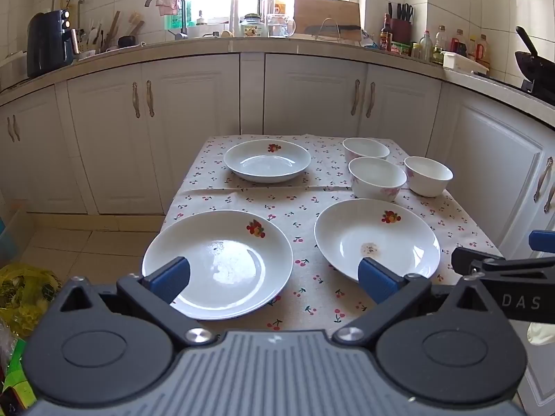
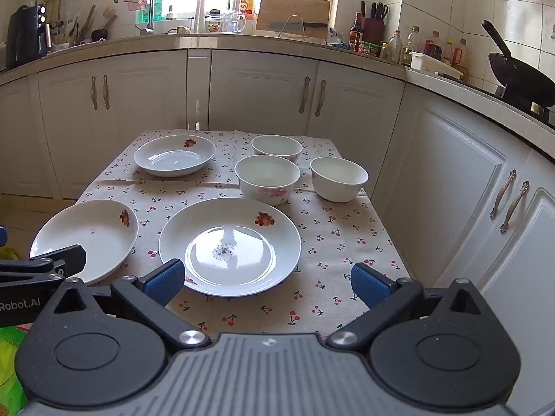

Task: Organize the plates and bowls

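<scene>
Three white plates with fruit prints lie on the cherry-print tablecloth: near left [image 1: 218, 263] [image 2: 86, 239], near right [image 1: 376, 237] [image 2: 230, 244] and far left [image 1: 267, 161] [image 2: 174, 155]. Three white bowls stand at the far right: back [image 1: 366, 149] [image 2: 276, 147], middle with pink flowers [image 1: 377, 178] [image 2: 267, 178], right [image 1: 428, 175] [image 2: 339, 178]. My left gripper [image 1: 274, 279] is open and empty above the near edge, spanning both near plates. My right gripper [image 2: 267, 282] is open and empty over the near right plate's front rim.
The small table [image 1: 312, 298] stands in front of white kitchen cabinets [image 1: 194, 121]. A counter with a sink tap, bottles and a black wok [image 2: 517, 72] runs behind and to the right. A yellow bag [image 1: 24, 294] lies on the floor at the left.
</scene>
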`<action>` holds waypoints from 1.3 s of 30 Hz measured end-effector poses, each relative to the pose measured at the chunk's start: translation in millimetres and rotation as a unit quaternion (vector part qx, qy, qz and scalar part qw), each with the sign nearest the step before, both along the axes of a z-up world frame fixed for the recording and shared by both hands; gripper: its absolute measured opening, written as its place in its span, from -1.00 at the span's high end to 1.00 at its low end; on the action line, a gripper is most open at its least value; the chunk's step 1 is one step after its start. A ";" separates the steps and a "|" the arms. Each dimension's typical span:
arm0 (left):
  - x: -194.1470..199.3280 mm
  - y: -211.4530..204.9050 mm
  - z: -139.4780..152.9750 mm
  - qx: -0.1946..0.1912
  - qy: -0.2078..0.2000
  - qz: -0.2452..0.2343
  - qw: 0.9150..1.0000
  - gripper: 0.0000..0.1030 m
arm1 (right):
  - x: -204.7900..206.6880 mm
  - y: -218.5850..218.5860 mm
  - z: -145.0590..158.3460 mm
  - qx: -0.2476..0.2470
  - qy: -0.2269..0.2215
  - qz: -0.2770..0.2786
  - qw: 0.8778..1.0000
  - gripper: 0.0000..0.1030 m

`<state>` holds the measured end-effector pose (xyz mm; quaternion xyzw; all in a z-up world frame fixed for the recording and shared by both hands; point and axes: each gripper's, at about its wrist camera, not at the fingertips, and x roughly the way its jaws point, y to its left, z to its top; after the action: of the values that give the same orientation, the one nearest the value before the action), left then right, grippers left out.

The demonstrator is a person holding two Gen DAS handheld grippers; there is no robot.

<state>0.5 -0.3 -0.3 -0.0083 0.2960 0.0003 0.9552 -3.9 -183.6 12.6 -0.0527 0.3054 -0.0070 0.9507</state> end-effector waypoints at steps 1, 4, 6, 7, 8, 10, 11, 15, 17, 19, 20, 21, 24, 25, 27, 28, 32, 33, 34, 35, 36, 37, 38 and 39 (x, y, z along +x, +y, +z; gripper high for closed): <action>0.3 -0.3 -0.1 -0.001 0.001 0.000 1.000 -0.99 | -0.4 0.1 -0.2 0.000 -0.003 0.000 1.000 -1.00; 1.3 -2.7 -0.2 0.002 0.003 0.002 1.000 -0.98 | -0.5 0.0 -0.1 0.000 -0.001 0.000 1.000 -1.00; 3.0 -4.7 -0.1 0.002 0.005 0.003 1.000 -0.98 | -0.8 -0.4 0.2 0.000 -0.001 0.000 1.000 -1.00; -0.1 1.0 2.8 -0.003 -0.004 0.000 1.000 -0.98 | -1.1 -0.7 0.4 0.000 -0.001 0.000 1.000 -1.00; 0.1 1.1 3.2 -0.003 -0.004 0.000 1.000 -0.98 | -0.7 -0.3 0.4 -0.001 0.000 0.000 1.000 -1.00; -0.1 1.1 2.4 -0.003 -0.005 0.000 1.000 -0.98 | -1.1 -0.1 0.4 -0.001 -0.001 0.000 1.000 -1.00; -0.1 1.2 2.7 -0.003 -0.005 0.000 1.000 -0.98 | -1.2 -0.1 0.6 -0.001 -0.001 0.000 1.000 -1.00; -0.9 1.1 1.8 -0.004 -0.005 0.000 1.000 -0.98 | -1.1 0.5 0.5 -0.003 -0.001 0.000 1.000 -1.00; -0.3 1.1 1.8 -0.003 -0.005 0.000 1.000 -0.98 | -1.3 0.5 0.7 -0.003 -0.001 0.000 1.000 -1.00; -0.5 1.2 1.8 -0.003 -0.005 0.000 1.000 -0.98 | -1.4 1.1 0.3 -0.003 -0.001 0.000 1.000 -1.00; -0.4 1.3 1.8 -0.003 -0.005 0.000 1.000 -0.98 | -1.4 1.7 0.0 -0.004 -0.001 0.000 1.000 -1.00; -0.4 1.3 1.8 -0.004 -0.006 0.000 1.000 -0.98 | -1.5 1.9 -0.1 -0.004 -0.001 0.000 1.000 -1.00; -0.5 0.5 2.1 -0.003 -0.006 0.000 1.000 -0.98 | -1.9 3.6 -1.2 -0.005 -0.002 0.000 1.000 -1.00; -0.6 0.4 1.9 -0.003 -0.006 0.000 1.000 -0.98 | -2.0 4.4 -1.9 -0.004 -0.002 0.000 1.000 -1.00; -0.9 0.6 2.1 -0.003 -0.006 0.000 1.000 -0.98 | -2.1 0.0 1.3 -0.004 -0.002 0.000 1.000 -1.00; -0.9 0.6 2.3 -0.003 -0.006 0.000 1.000 -0.98 | -2.1 0.7 0.9 -0.005 -0.002 0.000 1.000 -1.00; -2.8 -0.2 4.5 -0.003 -0.009 -0.001 1.000 -0.98 | -3.8 3.0 1.1 -0.005 -0.003 0.000 1.000 -1.00; -2.9 -0.4 5.0 -0.003 -0.009 -0.001 1.000 -0.98 | -1.2 1.1 3.1 -0.005 -0.003 -0.001 1.000 -1.00; -3.0 -0.4 4.9 -0.003 -0.009 0.000 1.000 -0.98 | -1.0 0.7 3.6 -0.005 -0.003 -0.001 1.000 -1.00; -3.4 -0.6 5.4 -0.003 -0.010 0.000 1.000 -0.98 | -0.7 1.1 1.8 -0.005 -0.003 -0.001 1.000 -1.00; -3.5 -0.7 5.5 -0.003 -0.010 0.000 1.000 -0.98 | -1.0 -0.3 2.1 -0.006 -0.002 -0.001 1.000 -1.00; -3.8 -0.9 5.8 -0.003 -0.010 -0.001 1.000 -0.98 | -1.2 -1.9 2.3 -0.006 -0.002 -0.001 1.000 -1.00; -4.2 -1.1 6.2 -0.003 -0.011 0.000 1.000 -0.98 | -1.3 -1.6 2.2 -0.006 -0.002 -0.001 1.000 -1.00; -4.4 -1.0 6.0 -0.003 -0.011 -0.001 1.000 -0.98 | -1.7 -5.0 4.0 -0.006 -0.002 -0.001 1.000 -1.00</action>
<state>-3.9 -1.3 5.7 -0.0114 0.2857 -0.0013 0.9583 -5.5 -188.5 16.6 -0.0582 0.3032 -0.0099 0.9511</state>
